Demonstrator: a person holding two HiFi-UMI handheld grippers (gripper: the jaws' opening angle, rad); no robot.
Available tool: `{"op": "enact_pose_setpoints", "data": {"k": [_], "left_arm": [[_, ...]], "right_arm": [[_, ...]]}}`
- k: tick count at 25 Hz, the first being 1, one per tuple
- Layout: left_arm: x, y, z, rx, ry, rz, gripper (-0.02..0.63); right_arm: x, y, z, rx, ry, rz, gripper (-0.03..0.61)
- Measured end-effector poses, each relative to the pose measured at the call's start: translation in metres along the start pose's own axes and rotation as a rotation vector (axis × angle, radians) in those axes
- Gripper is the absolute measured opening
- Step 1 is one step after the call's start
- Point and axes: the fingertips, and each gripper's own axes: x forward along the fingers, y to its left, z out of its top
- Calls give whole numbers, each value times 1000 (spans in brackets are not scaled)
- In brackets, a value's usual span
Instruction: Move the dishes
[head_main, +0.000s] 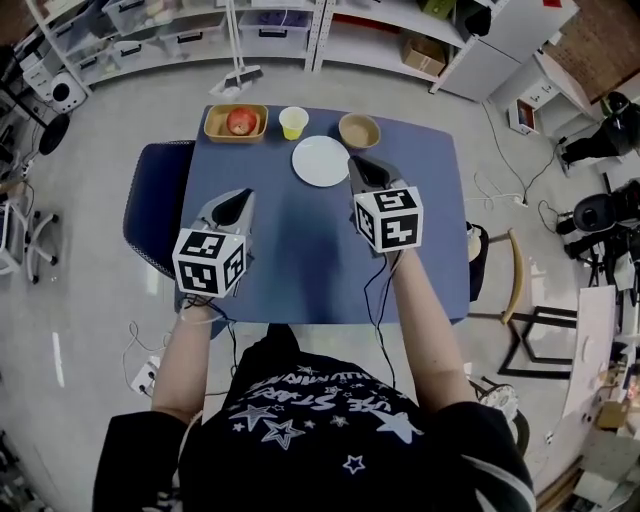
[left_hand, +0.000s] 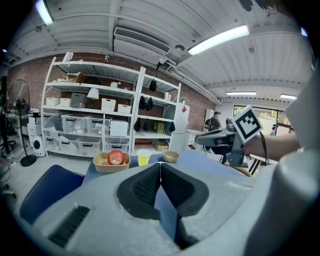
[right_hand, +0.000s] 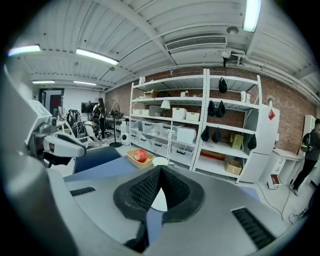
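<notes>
Table (head_main: 300, 270) comes first: its blue top carries every dish in one row along the far edge. A shove away from the person could therefore send something over that edge. A blue chair (head_main: 150, 205) stands at the table's left side, just beside the left arm, and a wide swing there might catch it.

Both tools hover over the bare middle of the table. The left gripper (left_hand: 160, 172) has its jaws pressed together with nothing between them, and the right gripper (right_hand: 160, 177) is likewise closed and empty. I judge this the main hazard: a closed tool reaching a dish would push it instead of taking it.

The tan tray (head_main: 214, 128) sits at the far left corner. Lifted by one rim, it would probably tilt and spill its load. The white plate (head_main: 321, 160) lies nearest the person, with the right gripper's tip at its right rim; whether they touch I cannot tell. Its rim is low and thin, so a poor bite may skid it into its neighbours.

The brown bowl (head_main: 359, 130) stands just behind the plate and to its right. The yellow cup (head_main: 293, 121) stands upright between tray and bowl, and it looks light enough to tip at a nudge. Smallest is the red apple (head_main: 241, 121) in the tray, which is round and would likely roll.
</notes>
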Motion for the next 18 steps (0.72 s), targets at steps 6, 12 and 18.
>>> {"op": "enact_pose_setpoints", "data": {"k": [6,12,18], "left_arm": [[-25,-44,-17,1,-13,7,20],[-54,-79,-32,11,-19,7,20],[-85,-115,-43,17,-28,4,20]], "right_arm": [[-51,2,-25,-2,-18,1,2],[-93,10,-43,16,-33,4,2],[-143,20,-59,22,-44,2,2]]}}
